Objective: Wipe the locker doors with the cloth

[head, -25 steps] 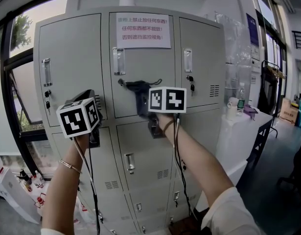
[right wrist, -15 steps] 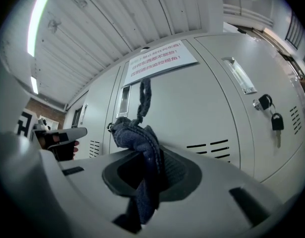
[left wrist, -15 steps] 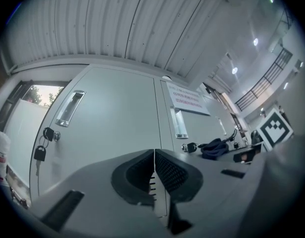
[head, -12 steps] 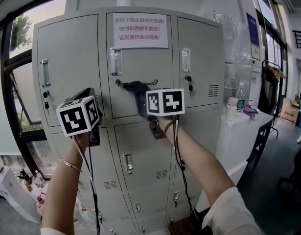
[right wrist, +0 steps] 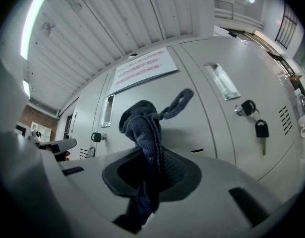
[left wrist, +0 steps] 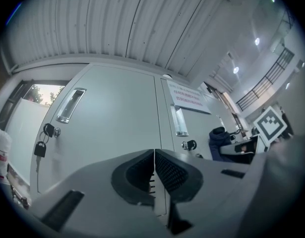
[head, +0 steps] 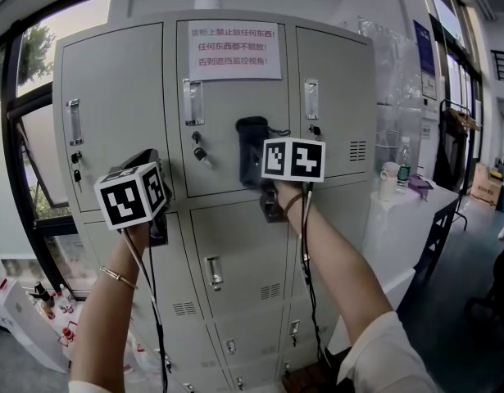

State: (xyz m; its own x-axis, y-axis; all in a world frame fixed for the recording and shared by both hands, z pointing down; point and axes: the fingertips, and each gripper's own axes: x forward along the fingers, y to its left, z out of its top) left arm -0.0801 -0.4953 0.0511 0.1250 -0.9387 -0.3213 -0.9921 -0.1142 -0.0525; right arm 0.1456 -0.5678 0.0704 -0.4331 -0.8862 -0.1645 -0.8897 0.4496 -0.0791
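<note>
Rightward across the upper middle locker door (head: 227, 97), the cloth (head: 252, 142) has been carried since a second ago. It is pinched between the closed jaws of the right gripper (right wrist: 151, 168) and bunched against the door just ahead of them. A key (head: 200, 152) left of this gripper has been uncovered. The left gripper (left wrist: 154, 175) has been kept in place, its jaws together on nothing.

Both forearms are raised. The left arm (head: 108, 309) stands near upright at the left, and the right arm (head: 338, 273) reaches up and forward from the lower right. The left gripper (left wrist: 154, 175) has its fingers pressed together with nothing between them. The right gripper (right wrist: 153, 170), held higher, has its fingers clamped on a dark cloth (right wrist: 141, 120).
</note>
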